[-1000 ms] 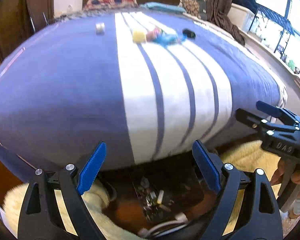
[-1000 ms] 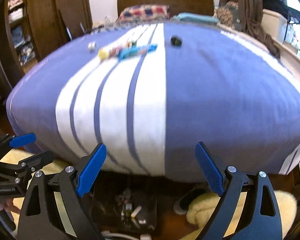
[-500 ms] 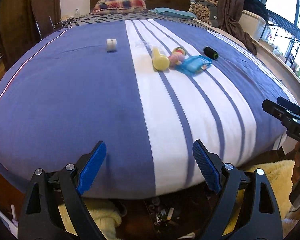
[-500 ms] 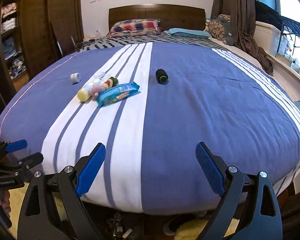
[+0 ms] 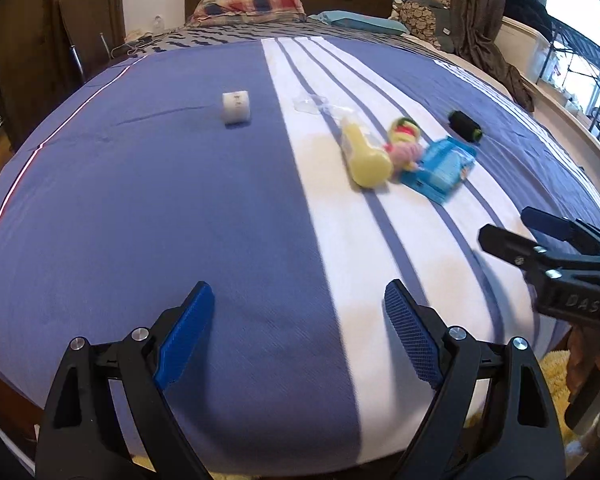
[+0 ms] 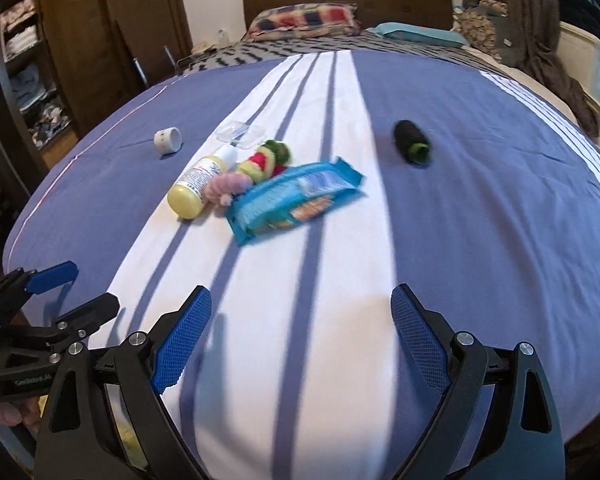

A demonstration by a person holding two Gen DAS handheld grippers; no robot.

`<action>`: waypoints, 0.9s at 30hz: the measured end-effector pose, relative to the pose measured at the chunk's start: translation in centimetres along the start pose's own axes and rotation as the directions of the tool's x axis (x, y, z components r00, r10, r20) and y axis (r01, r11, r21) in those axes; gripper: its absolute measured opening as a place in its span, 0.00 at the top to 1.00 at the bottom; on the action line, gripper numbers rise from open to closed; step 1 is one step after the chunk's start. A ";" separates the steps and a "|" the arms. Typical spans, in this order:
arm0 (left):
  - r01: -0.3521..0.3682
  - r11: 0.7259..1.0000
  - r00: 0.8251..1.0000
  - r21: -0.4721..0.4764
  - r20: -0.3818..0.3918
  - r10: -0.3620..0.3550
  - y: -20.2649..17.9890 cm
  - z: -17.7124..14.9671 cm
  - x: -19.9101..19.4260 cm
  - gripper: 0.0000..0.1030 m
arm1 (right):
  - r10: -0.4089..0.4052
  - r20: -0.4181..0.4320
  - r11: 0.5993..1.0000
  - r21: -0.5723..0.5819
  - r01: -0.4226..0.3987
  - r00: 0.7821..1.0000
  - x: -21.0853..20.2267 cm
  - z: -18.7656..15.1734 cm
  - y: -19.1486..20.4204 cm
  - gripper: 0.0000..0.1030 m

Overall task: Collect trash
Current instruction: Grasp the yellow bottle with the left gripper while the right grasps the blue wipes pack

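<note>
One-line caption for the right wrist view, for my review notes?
Open right gripper above a striped bedspread, facing a blue snack wrapper, yellow bottle and dark spool.

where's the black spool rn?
Black spool lies on the blue part of the bedspread, right of the blue snack packet in the right wrist view, apart from the cluster.

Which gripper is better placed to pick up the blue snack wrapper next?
Right. The right gripper faces the blue snack wrapper almost straight ahead; for the left gripper it lies off to the side. Both are open and empty.
</note>
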State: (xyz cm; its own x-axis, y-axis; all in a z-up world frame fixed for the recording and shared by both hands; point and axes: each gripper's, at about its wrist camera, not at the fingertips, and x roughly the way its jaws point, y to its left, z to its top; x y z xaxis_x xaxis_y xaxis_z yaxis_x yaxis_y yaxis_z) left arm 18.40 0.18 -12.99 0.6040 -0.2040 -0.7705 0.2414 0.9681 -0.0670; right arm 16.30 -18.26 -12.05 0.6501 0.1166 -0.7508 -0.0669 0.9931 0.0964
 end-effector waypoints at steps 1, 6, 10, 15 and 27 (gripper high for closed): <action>-0.003 1.000 1.000 -0.003 0.000 0.003 0.4 0.3 0.1 0.19 | -0.001 -0.002 1.000 -0.005 0.001 1.000 0.5 0.4 0.4 0.11; -0.016 1.000 1.000 -0.015 0.000 0.016 2.2 1.2 0.5 0.19 | -0.001 -0.009 1.000 0.001 0.001 1.000 2.4 2.1 1.1 0.11; -0.024 0.999 1.000 -0.022 -0.001 0.024 3.2 1.8 0.8 0.19 | -0.031 -0.024 1.000 -0.007 0.031 0.999 4.2 3.5 1.5 0.11; -0.011 1.000 1.000 -0.024 0.010 0.011 3.2 2.8 1.1 0.19 | -0.083 -0.035 0.995 -0.056 0.081 0.996 5.6 4.7 2.1 0.12; 0.055 0.998 0.998 0.031 -0.003 -0.055 -0.7 4.5 3.2 0.19 | -0.119 -0.034 0.993 -0.011 0.118 0.992 4.7 5.2 -3.1 0.37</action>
State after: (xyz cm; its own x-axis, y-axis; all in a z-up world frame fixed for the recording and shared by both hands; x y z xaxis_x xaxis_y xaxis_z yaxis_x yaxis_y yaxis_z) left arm 23.58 -1.81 -12.56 0.5876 -0.2567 -0.7673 0.2976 0.9504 -0.0900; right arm 23.51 -20.89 -12.53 0.6270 -0.0015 -0.7791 0.0018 1.0000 -0.0005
